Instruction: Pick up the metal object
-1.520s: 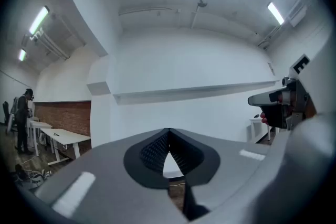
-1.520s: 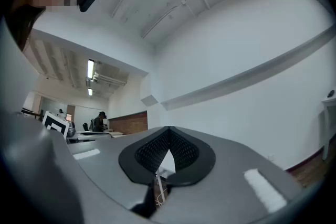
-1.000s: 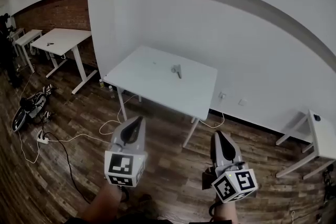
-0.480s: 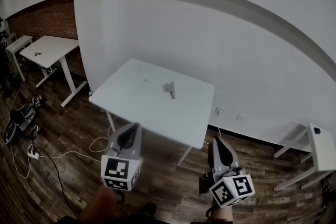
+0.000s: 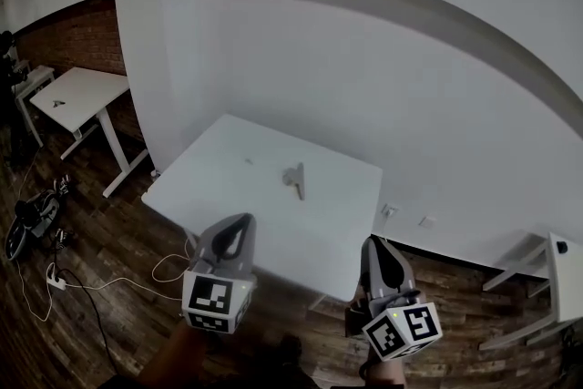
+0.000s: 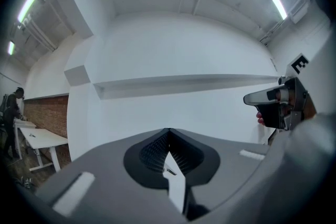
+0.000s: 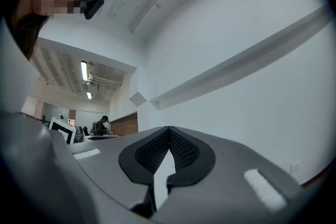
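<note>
The metal object, a small grey angled piece, lies near the middle of a white table in the head view. Both grippers hang over the wooden floor, short of the table's near edge. My left gripper points at the table's near left part, my right gripper at its near right corner. In the left gripper view my left gripper has its jaws together with nothing between them. The right gripper view shows my right gripper the same, aimed at the white wall.
A second white desk stands at the far left by a brick wall. Cables and a power strip lie on the floor at left. Another white table sits at the right edge. A person stands far left.
The head view has come nearer the table, which now lies larger and lower in the picture. Both grippers keep their places and stay shut.
</note>
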`<state>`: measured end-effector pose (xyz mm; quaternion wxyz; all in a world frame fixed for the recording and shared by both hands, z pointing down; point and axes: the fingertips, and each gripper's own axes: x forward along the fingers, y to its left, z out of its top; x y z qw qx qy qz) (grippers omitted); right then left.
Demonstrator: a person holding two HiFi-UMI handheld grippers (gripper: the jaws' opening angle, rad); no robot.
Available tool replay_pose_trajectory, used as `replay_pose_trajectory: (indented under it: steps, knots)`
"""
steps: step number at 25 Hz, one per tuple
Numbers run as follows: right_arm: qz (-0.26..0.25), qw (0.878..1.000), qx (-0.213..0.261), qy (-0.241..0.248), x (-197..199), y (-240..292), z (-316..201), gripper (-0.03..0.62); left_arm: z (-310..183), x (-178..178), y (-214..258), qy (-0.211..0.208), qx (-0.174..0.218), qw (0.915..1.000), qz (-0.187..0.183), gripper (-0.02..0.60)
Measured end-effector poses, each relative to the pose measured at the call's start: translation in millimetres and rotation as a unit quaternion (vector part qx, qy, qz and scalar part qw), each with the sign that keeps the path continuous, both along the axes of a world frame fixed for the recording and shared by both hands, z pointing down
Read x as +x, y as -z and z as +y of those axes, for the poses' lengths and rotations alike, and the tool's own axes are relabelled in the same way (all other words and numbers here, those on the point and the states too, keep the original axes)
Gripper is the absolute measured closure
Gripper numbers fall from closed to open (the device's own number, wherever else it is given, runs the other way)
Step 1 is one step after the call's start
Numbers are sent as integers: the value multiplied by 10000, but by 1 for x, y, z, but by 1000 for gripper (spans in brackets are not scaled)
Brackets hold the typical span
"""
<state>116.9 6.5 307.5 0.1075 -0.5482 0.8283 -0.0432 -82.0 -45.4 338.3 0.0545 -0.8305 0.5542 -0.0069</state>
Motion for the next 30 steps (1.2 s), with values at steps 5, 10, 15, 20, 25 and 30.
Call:
replay_pose_trajectory:
  steps: [5, 10, 15, 20, 25, 30]
  knots:
    - [-7, 9998, -32, 205, 19, -5, -66, 582, -58, 17, -8, 215, -50, 9998, 8, 581]
    - [42, 9989, 3, 470, 26, -5, -128, 582, -103, 28, -1, 434, -63, 9990, 110, 581]
    - [34, 9979, -50, 652, 34, -12, -175, 582, -138, 35, -6, 590, -60, 9982, 68, 581]
    - [-47, 9969, -275, 738, 30, -24, -210, 582, -174, 30, -27, 606, -286, 9972, -342, 581]
    - [-53, 9983, -273, 515, 32, -24, -246, 582, -214, 39, -31, 248, -321, 9991, -117, 581]
    - [-66, 9990, -270, 348, 31, -27, -274, 582, -250, 46, -30, 13, -294, 9995, -137, 581]
